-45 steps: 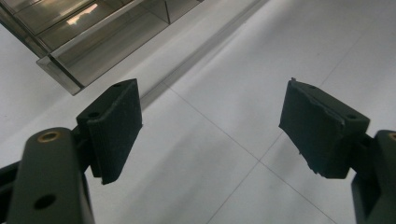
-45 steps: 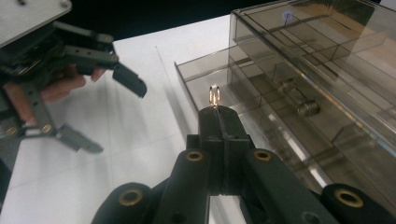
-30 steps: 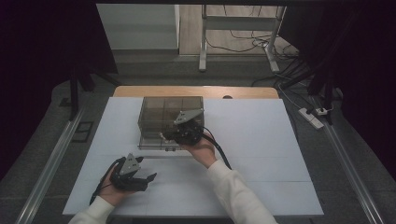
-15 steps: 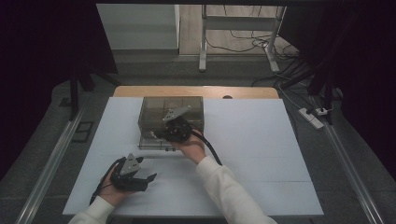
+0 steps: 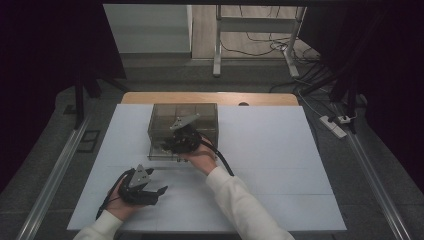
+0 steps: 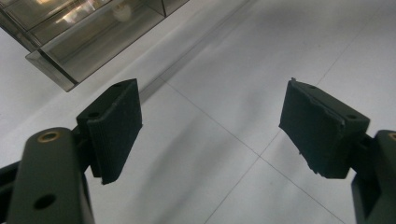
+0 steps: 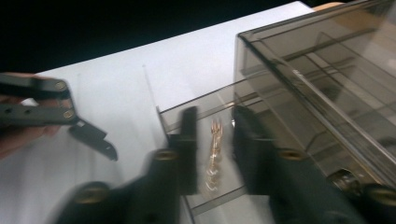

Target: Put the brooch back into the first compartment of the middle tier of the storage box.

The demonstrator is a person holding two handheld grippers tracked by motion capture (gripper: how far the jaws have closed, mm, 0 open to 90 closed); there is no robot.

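Gold chain [image 7: 215, 151], thin and pale yellow, lies along the floor of the pulled-out drawer [image 7: 205, 116] of the smoky clear organizer box [image 5: 182, 127], directly between the 2 jaws of the right gripper [image 7: 212, 147]. I judge it to be very light, limp and slippery, so it will sag and may slide out of a loose pinch; the links look fine and could tangle or be bent. The best place to take it seems to be near its middle, where several links lie close together, with the pads pressed low against the drawer floor. The jaws of the right gripper have just been opening and now stand a little apart on both sides of the chain, but the pads do not press on it and nothing is held. Farther out, the left gripper [image 5: 142, 187] rests on the white table [image 5: 280, 150] near the person, well apart from the box, with its jaws wide and nothing between them
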